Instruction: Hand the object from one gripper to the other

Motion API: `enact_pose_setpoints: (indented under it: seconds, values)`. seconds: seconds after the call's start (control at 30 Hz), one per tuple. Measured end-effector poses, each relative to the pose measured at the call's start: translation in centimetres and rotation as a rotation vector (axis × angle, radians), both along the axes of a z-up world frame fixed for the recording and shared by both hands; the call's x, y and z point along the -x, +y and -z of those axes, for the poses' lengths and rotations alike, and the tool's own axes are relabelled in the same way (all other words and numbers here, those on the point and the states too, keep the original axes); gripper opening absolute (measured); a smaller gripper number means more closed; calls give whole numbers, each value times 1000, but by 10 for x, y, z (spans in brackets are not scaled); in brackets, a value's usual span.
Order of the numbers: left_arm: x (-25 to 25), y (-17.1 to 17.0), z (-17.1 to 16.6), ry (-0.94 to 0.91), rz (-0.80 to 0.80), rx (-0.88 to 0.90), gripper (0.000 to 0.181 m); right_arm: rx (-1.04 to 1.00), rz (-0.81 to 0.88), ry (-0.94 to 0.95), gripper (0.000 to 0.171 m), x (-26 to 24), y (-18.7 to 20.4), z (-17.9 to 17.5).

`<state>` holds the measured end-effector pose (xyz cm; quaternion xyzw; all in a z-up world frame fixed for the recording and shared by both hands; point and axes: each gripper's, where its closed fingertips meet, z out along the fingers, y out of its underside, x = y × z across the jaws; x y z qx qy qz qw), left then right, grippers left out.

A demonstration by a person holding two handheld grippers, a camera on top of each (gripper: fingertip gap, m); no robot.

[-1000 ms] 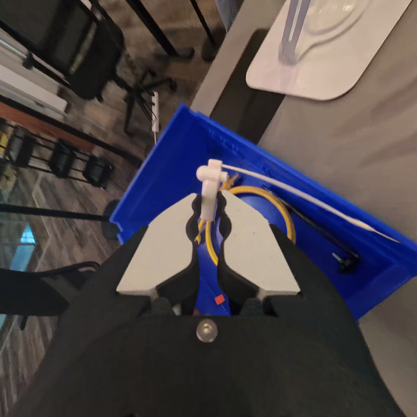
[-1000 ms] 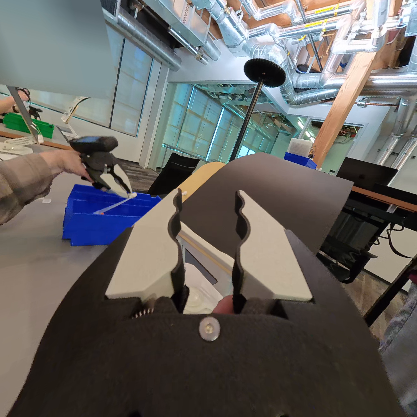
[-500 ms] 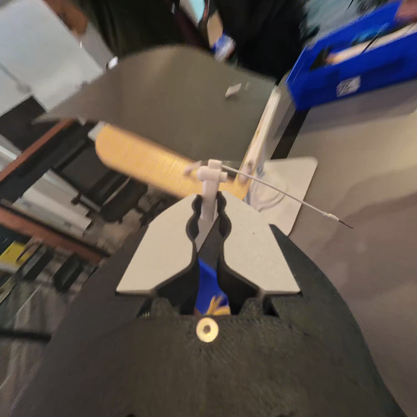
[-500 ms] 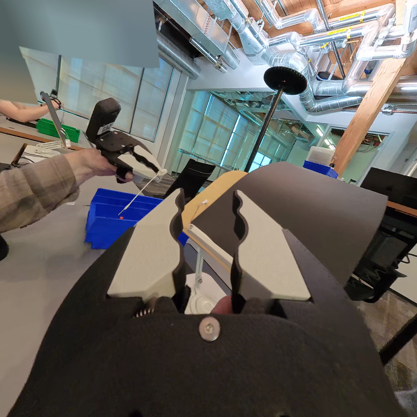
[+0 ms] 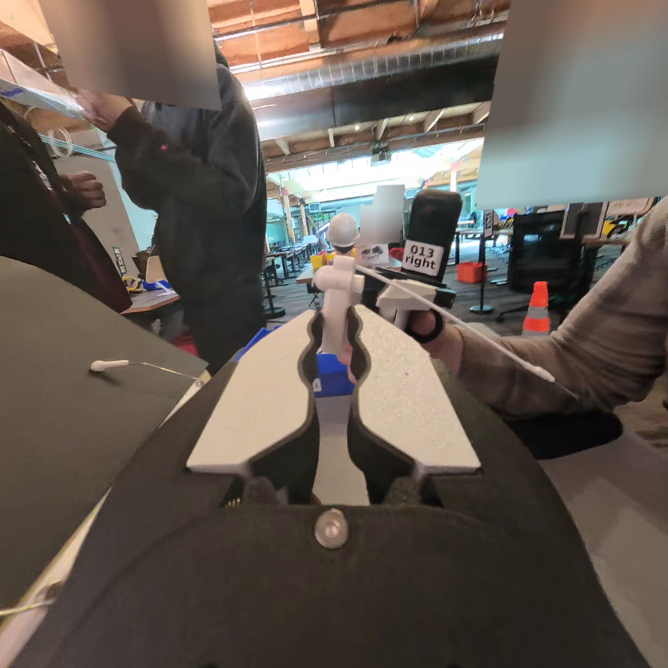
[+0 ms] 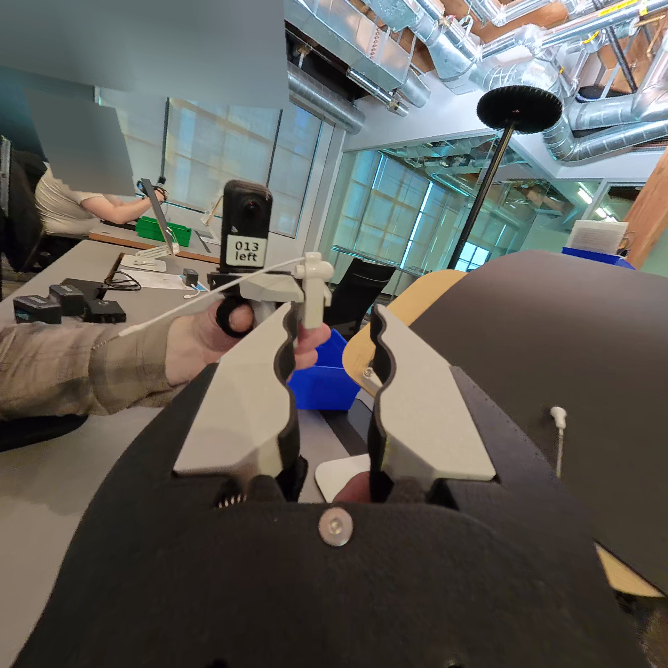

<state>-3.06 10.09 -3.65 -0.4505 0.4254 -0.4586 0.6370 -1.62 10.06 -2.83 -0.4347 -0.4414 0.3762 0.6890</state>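
Observation:
The object is a white T-shaped plastic connector with a long thin white tube trailing from it. My left gripper is shut on the connector's stem and holds it in the air. In the right wrist view the connector hangs just inside the tip of my right gripper's left finger; I cannot tell if they touch. My right gripper is open and empty. The two grippers face each other closely: the left gripper shows in the right wrist view, the right gripper in the left.
A blue bin sits on the grey table below the grippers. A dark tilted panel with a small white probe stands at the right. Black boxes lie at the far left. People stand behind. The tips of both grippers are at nearly the same place.
My left gripper has lifted the connector out of the blue bin and swung it up to the right gripper's fingertips. The right gripper has stayed open.

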Motion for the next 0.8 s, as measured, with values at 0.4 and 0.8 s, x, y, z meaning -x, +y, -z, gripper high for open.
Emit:
enact_pose_setpoints:
  seconds: [0.4,0.8]
  values:
    - [-25,-9,17,17,60,25,13,138,-122,66,22,15,-10,8]
    - [-15,4,22,236,-191,-233,30,238,-161,-9,21,4,-2,14]
